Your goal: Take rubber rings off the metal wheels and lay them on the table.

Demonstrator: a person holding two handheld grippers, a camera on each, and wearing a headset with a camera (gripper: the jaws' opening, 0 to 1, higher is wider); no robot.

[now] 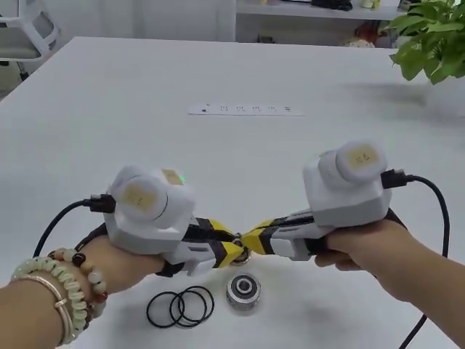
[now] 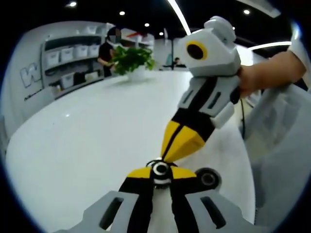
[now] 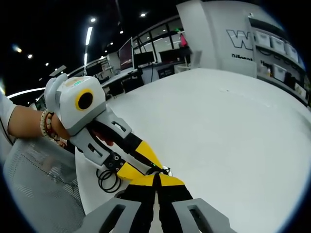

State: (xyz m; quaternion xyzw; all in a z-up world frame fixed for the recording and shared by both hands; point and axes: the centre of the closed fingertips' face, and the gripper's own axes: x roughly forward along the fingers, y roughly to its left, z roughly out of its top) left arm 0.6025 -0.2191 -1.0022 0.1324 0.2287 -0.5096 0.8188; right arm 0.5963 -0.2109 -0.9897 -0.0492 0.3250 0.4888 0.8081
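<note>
Peeling a ring from the held wheel (image 2: 160, 169) looks to be the step in hand. The left claw (image 2: 160, 174) has its yellow tips drawn in tight on that wheel, one at 9 and one at 3 o'clock of it in the left gripper view. The right claw (image 2: 178, 147) enters from 1 o'clock there, its tips pressed together to a point that touches the wheel's upper edge. Whether a ring is caught between those tips I cannot tell, because the rubber is hidden behind the yellow.

To do it well, I would have the left claw hold firm so the wheel cannot turn. The right claw should nip just the rubber at the rim, not the metal. It should draw the rubber outward and over the edge at one spot, then roll it round off the rest. A straight hard tug risks yanking the wheel out of the left claw, or snapping the ring free so it flies off. Working low over the table (image 1: 218, 80) would mean a slip costs little.

In the head view the two claws meet tip to tip, with the held wheel just under the meeting point. A loose wheel (image 1: 243, 289) lies on the table at 6 o'clock of the tips, near but apart. Black rings (image 1: 182, 307) lie overlapping at 9 o'clock of that loose wheel, just beside it, and at 7 o'clock of the tips.
</note>
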